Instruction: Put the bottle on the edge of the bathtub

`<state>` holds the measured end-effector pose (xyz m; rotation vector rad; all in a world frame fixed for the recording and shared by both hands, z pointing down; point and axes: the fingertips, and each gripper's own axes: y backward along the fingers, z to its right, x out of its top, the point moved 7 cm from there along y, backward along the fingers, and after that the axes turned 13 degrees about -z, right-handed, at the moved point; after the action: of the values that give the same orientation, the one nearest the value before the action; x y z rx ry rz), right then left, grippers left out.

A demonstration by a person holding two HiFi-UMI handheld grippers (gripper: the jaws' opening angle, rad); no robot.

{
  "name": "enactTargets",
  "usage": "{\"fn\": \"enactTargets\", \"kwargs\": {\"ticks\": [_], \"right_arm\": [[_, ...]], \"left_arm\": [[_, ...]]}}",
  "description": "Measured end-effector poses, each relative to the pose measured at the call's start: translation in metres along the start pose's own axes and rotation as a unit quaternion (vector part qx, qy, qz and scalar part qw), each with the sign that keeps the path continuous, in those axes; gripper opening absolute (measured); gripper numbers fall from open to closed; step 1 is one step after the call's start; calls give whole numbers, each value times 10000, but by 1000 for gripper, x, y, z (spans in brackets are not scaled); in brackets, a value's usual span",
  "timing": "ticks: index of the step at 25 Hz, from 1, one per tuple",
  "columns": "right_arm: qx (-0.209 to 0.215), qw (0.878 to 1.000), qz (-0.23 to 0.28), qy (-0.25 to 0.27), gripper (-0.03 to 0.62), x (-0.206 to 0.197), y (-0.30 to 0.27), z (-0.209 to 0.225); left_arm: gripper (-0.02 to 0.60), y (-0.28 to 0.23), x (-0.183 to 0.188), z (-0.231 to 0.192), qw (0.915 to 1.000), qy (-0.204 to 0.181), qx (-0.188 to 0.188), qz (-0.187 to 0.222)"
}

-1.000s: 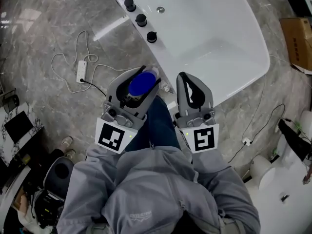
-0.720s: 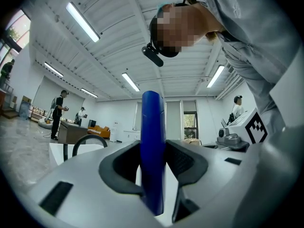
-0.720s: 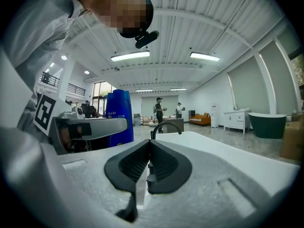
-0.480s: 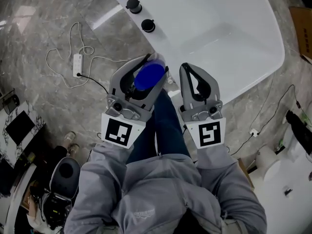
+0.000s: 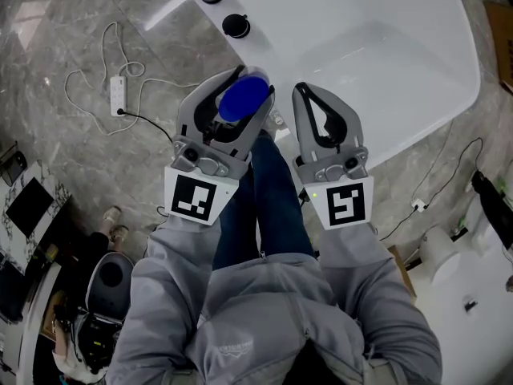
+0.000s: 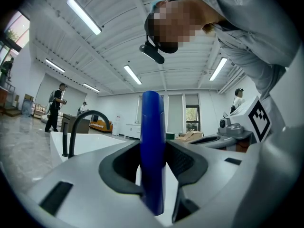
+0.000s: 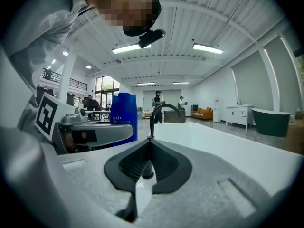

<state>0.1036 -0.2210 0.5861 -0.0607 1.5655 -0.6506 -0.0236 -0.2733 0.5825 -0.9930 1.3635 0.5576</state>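
The left gripper (image 5: 253, 83) is clamped on the blue bottle (image 5: 243, 99), its two pads pressing the bottle's sides. The bottle stands upright between them. In the head view it sits right over the near outer edge of the white bathtub (image 5: 276, 54), past the person's blue-trousered knee (image 5: 260, 191). Whether its base touches the rim cannot be told, because the gripper body hides it.

The right gripper (image 5: 302, 92) is just beside the left one, also at the near edge of the bathtub. Its jaws are closed together with nothing between them. Its own view shows the bottle to its left and a black arched faucet (image 7: 161, 113) straight ahead on the white rim.

Two black round knobs (image 5: 235, 25) sit on the rim farther along, toward the far-left end. On the grey marble floor (image 5: 72, 167) to the left of the bathtub lies a white power strip (image 5: 118, 91) with looping cables.
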Motion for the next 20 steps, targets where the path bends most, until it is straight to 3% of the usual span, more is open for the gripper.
{"fn": "enactTargets", "kwargs": {"ticks": [20], "right_arm": [[-240,9983,-448,-272,3,-51,-38,16]], "left_arm": [[156,-58,-71,-18,9984,-139,-311,-454]]}}
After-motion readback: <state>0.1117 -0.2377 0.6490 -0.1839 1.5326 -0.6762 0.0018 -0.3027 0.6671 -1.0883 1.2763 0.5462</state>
